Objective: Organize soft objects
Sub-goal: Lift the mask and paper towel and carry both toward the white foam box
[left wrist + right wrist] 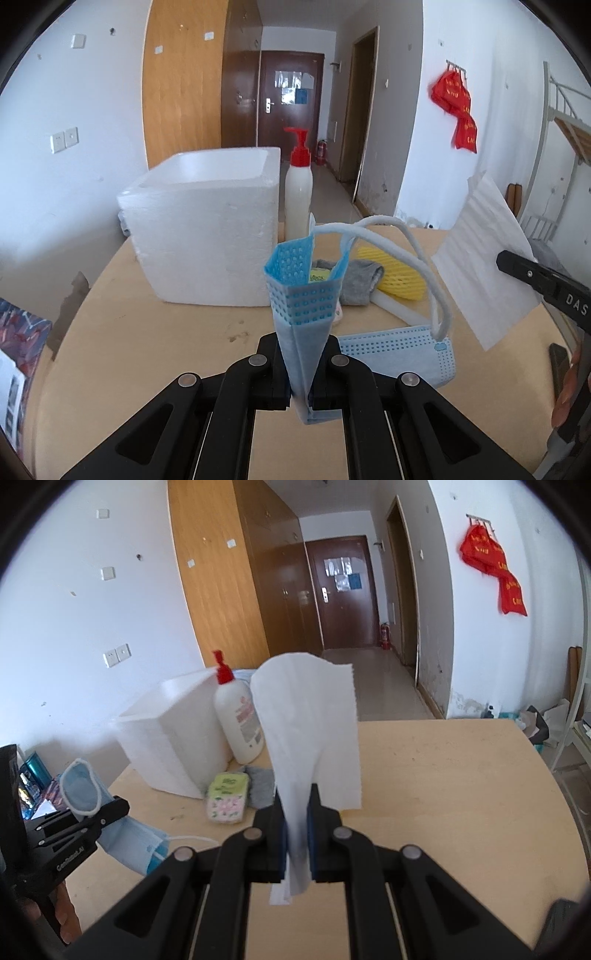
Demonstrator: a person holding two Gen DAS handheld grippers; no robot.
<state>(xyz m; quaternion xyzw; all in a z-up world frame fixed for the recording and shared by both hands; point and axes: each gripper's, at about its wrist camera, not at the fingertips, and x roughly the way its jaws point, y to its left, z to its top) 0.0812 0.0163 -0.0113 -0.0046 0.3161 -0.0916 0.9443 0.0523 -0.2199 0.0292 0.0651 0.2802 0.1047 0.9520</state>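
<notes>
Fingers of the left gripper (300, 373), bottom centre of the left wrist view, pinch a folded blue face mask (300, 306); it stands upright between them, its white ear loop (402, 258) arching off to the right. Second blue mask (402, 354) lies flat on the worktop (192, 343) just right of the fingers, the loop's end touching it.

Right gripper (297, 830), bottom centre of the right wrist view, fingers closed on a white paper tissue (314, 738); the sheet rises above them, its lower end hanging below. Same tissue shows at the right edge of the left wrist view, held clear of the worktop.

Mid-frame, left wrist view: grey cloth (360, 282) and yellow foam net (399, 275) side by side, close together; contact unclear. Small floral tissue pack (227, 797) sits beside the cloth in the right wrist view.

Further back: white foam box (203, 229), top open, with a red-pump lotion bottle (298, 184) just to its right. Beyond, a corridor and a dark door (290, 99).
</notes>
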